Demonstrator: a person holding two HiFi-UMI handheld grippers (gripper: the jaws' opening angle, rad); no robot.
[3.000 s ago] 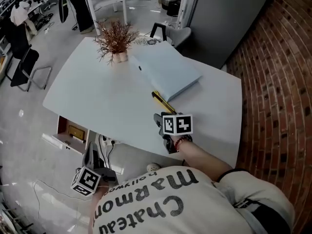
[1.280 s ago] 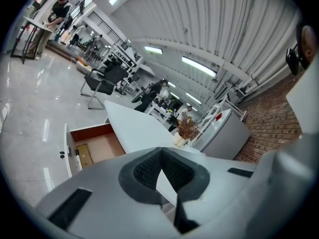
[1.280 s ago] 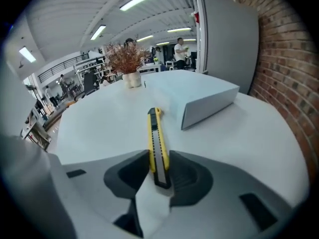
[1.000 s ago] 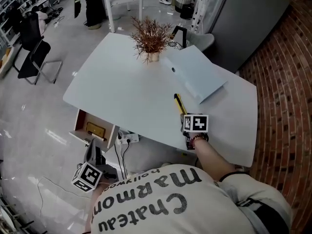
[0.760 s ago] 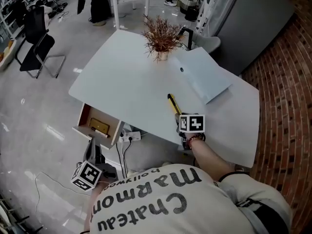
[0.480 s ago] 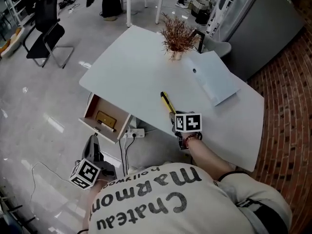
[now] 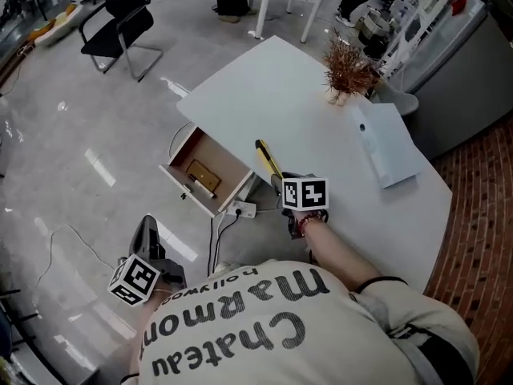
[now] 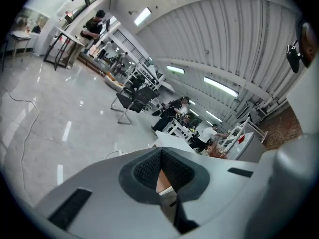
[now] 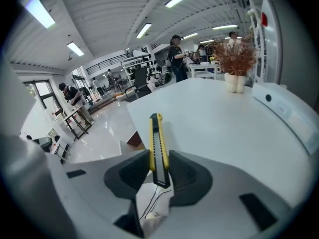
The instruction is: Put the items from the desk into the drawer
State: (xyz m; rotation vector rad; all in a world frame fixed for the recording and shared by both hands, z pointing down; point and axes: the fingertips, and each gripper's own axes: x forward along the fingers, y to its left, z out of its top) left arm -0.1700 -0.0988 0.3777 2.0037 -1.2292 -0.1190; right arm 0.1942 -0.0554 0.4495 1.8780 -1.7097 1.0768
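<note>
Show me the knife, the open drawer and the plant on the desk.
knife (image 7: 268, 161): head view, middle of its yellow body.
drawer (image 7: 221, 157): head view, bare brown floor inside it.
plant (image 7: 348, 66): head view, its dry twigs.

What lies in the drawer is too small to identify.

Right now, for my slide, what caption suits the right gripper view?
Right gripper clamps a yellow-and-black utility knife at the white desk's edge.
</note>
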